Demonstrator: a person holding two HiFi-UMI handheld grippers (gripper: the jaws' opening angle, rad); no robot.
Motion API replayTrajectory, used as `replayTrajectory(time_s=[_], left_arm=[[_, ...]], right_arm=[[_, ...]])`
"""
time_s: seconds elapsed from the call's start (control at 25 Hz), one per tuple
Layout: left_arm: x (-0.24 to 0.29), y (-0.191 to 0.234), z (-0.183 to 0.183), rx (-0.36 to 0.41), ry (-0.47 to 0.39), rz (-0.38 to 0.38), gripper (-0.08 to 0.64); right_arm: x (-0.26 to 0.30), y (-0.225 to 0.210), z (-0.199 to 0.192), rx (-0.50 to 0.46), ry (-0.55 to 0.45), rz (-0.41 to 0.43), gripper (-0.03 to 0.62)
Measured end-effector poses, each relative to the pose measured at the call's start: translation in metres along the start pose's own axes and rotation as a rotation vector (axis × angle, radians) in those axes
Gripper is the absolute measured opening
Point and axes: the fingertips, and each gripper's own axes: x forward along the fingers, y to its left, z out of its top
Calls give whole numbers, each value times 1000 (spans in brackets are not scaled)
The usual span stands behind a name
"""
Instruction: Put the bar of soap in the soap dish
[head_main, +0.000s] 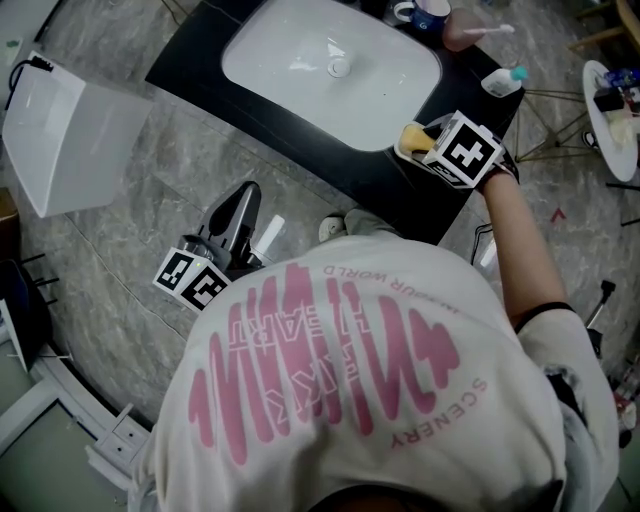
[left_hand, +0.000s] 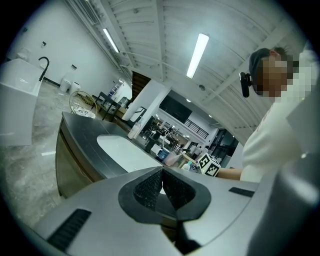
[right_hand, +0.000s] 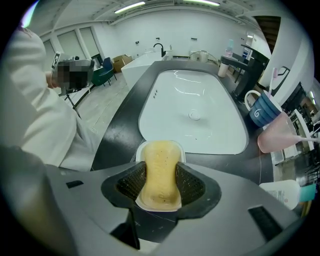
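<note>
Dark counter (head_main: 200, 80) with a white sink (head_main: 330, 60): soap poised at its dish.
The right claw (right_hand: 160, 186) gripped the yellow bar of soap (right_hand: 159, 160) right over the white soap dish (right_hand: 179, 146); the left claw (left_hand: 161, 189) hung closed, empty. Released askew, the bar might catch the rim and slide off.

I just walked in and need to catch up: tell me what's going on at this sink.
A person stands at the dark counter with a gripper in each hand. The right gripper is shut on the yellow bar of soap, holding it right over the white soap dish beside the sink; whether it rests in the dish yet is unclear. The left gripper is shut and empty, hanging low away from the counter.
</note>
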Motion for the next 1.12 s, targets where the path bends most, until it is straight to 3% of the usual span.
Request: replayTrajectory(time_s=[0.28, 0.4, 0.52, 0.72, 0.92, 1.04, 1.12], left_arm=[[-10, 4, -2, -3, -15, 26, 9], [-12, 6, 0, -15, -25, 34, 9], [-6, 4, 6, -27, -22, 27, 9], [24, -11, 26, 0, -26, -49, 9], [66, -54, 37, 48, 3, -212, 9], [85, -81, 40, 67, 27, -310, 9], [95, -94, 38, 82, 50, -358, 9]], right_arm=[[4, 3, -1, -27, 26, 24, 193], [2, 2, -1, 5, 18, 33, 193], [-11, 3, 2, 85, -61, 55, 193], [-63, 19, 24, 347, -375, 184, 193], [-126, 34, 47, 589, -814, 263, 191], [-164, 39, 51, 739, -1103, 320, 146], [-183, 42, 49, 800, -1221, 317, 91]])
